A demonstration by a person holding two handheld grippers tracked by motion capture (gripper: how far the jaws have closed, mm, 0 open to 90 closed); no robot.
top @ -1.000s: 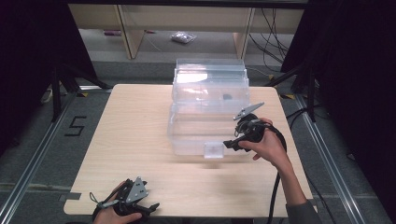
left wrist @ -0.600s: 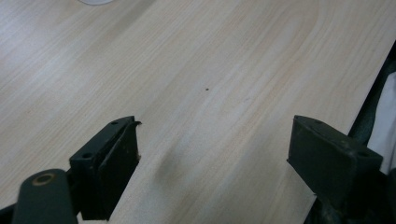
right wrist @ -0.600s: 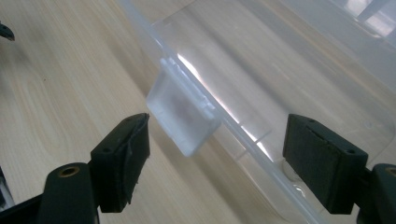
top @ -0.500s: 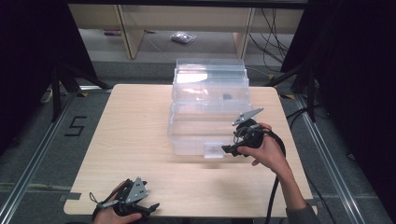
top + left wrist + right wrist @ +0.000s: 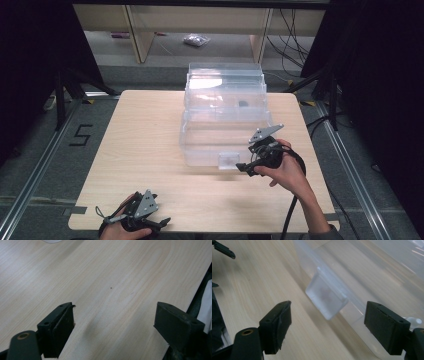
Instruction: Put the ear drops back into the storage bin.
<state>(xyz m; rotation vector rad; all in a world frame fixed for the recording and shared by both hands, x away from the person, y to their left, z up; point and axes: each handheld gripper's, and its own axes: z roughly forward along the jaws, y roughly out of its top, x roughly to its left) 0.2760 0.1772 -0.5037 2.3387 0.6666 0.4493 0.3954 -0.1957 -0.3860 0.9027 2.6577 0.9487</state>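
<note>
My right hand-held gripper [image 5: 242,168] is spread wide and empty, jaws either side of the frosted handle [image 5: 326,298] on the clear drawer unit [image 5: 225,110], which stands at the tabletop's [image 5: 145,135] far middle. Bare wood lies open to its left. My left hand-held gripper [image 5: 150,223] rests unclenched at the near edge, dark floor around

The right gripper [image 5: 242,167] sits just beside the clear drawer unit's front handle [image 5: 228,160].
</note>
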